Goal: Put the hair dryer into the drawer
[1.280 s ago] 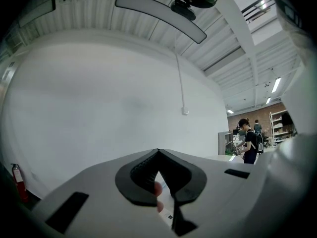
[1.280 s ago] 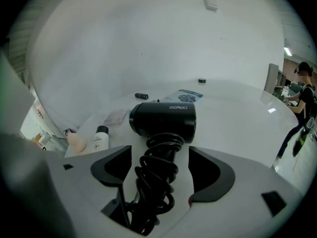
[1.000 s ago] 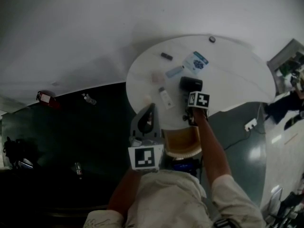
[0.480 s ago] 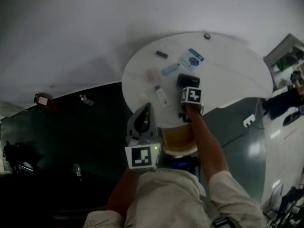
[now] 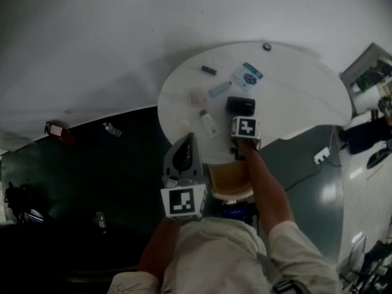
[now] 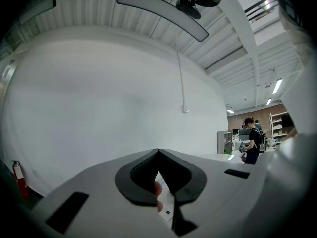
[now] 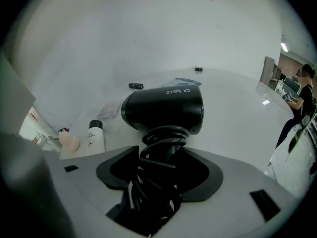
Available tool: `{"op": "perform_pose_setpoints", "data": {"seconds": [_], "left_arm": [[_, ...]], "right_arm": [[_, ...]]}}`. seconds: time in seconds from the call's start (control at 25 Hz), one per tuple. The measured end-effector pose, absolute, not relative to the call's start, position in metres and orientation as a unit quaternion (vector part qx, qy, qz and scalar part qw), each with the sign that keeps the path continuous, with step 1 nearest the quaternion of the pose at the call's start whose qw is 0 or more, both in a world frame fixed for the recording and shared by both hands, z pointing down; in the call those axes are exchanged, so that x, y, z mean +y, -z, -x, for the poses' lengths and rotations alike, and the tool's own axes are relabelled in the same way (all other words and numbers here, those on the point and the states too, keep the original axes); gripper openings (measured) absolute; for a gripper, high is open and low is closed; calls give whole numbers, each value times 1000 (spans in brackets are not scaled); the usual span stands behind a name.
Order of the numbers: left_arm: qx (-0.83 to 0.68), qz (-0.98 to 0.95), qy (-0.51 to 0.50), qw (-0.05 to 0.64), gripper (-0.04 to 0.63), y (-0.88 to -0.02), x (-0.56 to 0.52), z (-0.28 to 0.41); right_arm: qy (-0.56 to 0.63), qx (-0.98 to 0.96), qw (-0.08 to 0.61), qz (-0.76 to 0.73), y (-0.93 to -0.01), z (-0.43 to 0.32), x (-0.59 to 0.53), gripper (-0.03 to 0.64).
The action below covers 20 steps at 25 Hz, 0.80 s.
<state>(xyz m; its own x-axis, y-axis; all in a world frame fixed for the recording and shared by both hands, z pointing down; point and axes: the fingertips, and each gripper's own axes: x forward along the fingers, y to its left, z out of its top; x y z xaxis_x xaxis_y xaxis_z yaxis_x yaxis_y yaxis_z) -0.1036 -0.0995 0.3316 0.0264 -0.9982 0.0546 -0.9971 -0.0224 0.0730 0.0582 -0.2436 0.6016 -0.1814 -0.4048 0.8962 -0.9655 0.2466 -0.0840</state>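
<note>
The black hair dryer (image 5: 241,105) lies on the round white table (image 5: 294,97), barrel sideways, its handle wound with black cord (image 7: 158,167). My right gripper (image 5: 244,116) tilts steeply down over it. Its jaws have just been closing, and in the right gripper view the corded handle fills the gap with both pads touching the cord around my right gripper (image 7: 161,162). The hair dryer (image 7: 163,108) still rests on the table. My left gripper (image 5: 190,141) is held level at the table's near edge, shut, with my left gripper (image 6: 158,151) holding nothing. The open wooden drawer (image 5: 220,175) sits below the table edge between my arms.
A white bottle (image 5: 210,124) and a pink sponge (image 7: 69,142) lie left of the dryer. A blue-and-white packet (image 5: 248,77), a small black item (image 5: 208,70) and a round object (image 5: 267,46) lie farther back. A person (image 6: 252,140) stands far off.
My right gripper has edged slightly closer onto the dryer's handle. The left gripper and the dryer have stayed where they were.
</note>
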Motion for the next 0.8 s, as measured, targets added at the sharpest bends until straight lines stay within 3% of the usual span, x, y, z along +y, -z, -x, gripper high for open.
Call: {"op": "perform_pose_setpoints", "data": {"seconds": [0.36, 0.52, 0.8], "left_arm": [[-699, -713, 5, 47, 0, -333, -98, 107], [-698, -714, 2, 45, 0, -334, -97, 108], [-696, -716, 4, 49, 0, -334, -98, 107]], "right_arm": [[-367, -673, 403, -501, -603, -59, -211, 259], [-279, -748, 314, -514, -573, -42, -243, 259], [-251, -771, 284, -512, -542, -35, -224, 259]]}}
